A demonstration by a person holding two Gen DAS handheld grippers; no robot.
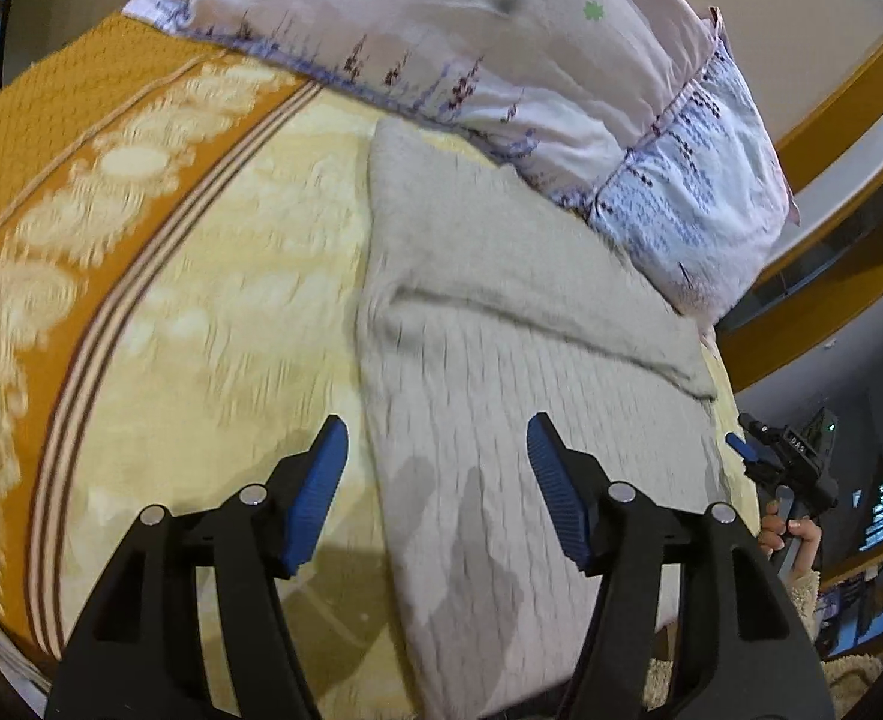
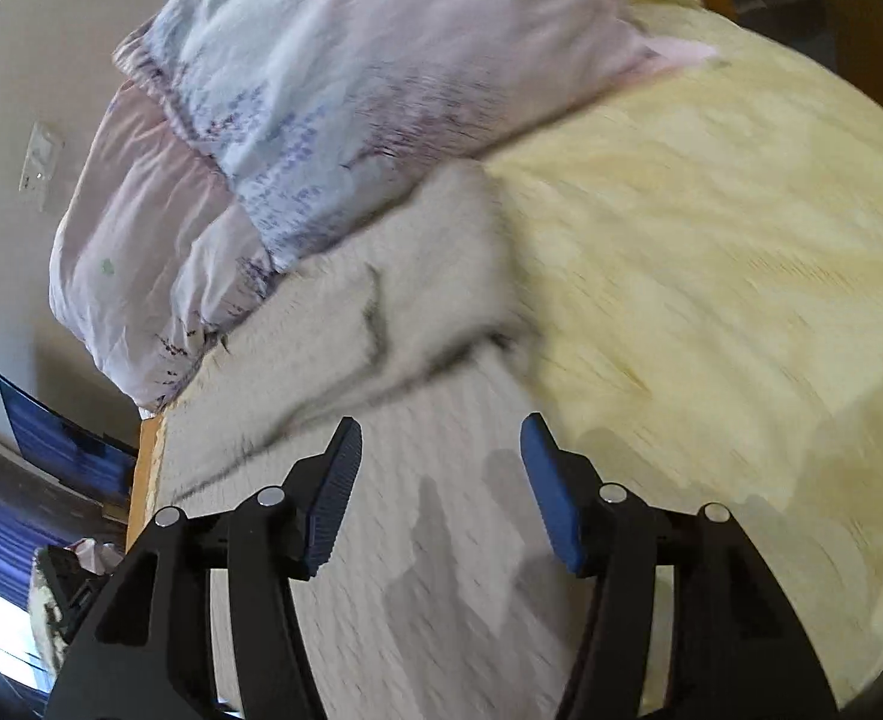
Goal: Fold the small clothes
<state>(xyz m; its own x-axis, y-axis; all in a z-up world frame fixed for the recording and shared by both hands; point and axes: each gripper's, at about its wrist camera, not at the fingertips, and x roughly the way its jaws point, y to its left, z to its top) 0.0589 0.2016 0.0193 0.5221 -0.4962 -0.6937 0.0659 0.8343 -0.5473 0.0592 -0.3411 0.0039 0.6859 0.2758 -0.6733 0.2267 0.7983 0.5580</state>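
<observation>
Left of the left claw [image 1: 435, 456] the bed's yellow patterned blanket [image 1: 213, 300] spreads out, with an orange band of pale medallions [image 1: 81, 180] and thin stripes running farther left along it. The left claw stands moderately wide, its blue pads [image 1: 321, 492] clear of everything, with nothing between them; it hangs over the left edge of the grey knit garment [image 1: 501, 360], which lies flat on the blanket directly ahead of and beneath the claw, a fold creasing across it farther on. Beyond the garment, ahead of the claw, a pale pillow with purple print [image 1: 441, 48] rests on the bed. To the claw's right, at the garment's far edge, the right claw [image 1: 759, 450] shows, gripped by a hand [image 1: 786, 531]. In the right wrist view, the pillow [image 2: 321, 120] lies ahead and to the left of the right claw [image 2: 438, 456], and the garment [image 2: 381, 390] reaches from there down under the claw, rumpled at its far end. This claw too stands moderately wide and empty, its pads [image 2: 333, 498] above the cloth without touching it. To its right the plain yellow blanket [image 2: 711, 270] fills the rest of the bed.
</observation>
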